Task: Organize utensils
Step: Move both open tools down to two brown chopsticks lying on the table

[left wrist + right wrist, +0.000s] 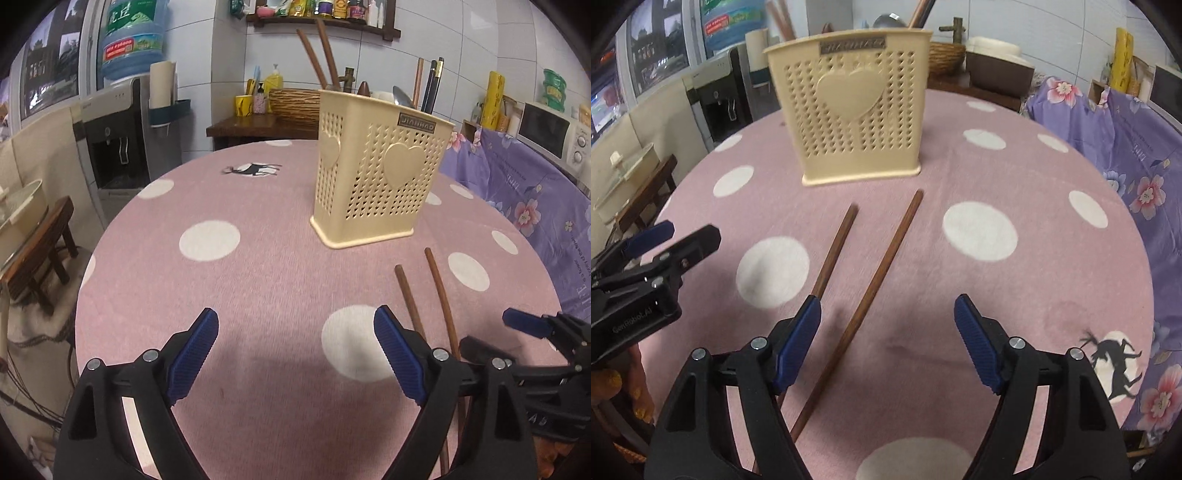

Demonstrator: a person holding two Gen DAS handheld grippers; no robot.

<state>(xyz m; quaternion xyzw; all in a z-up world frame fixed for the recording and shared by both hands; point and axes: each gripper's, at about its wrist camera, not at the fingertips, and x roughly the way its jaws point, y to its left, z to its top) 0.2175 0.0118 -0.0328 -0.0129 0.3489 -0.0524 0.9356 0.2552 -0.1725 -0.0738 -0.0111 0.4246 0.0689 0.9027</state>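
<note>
A cream perforated utensil holder with heart shapes stands on the pink polka-dot round table; chopsticks and a spoon stick out of its top. It also shows in the right wrist view. Two brown chopsticks lie loose on the cloth in front of it, also seen in the left wrist view. My left gripper is open and empty, left of the chopsticks. My right gripper is open and empty, low over the near ends of the chopsticks, one lying between its jaws.
A water dispenser stands beyond the table at left. A purple floral cloth covers furniture at right, with a microwave behind. A wooden side table with cups sits at the back.
</note>
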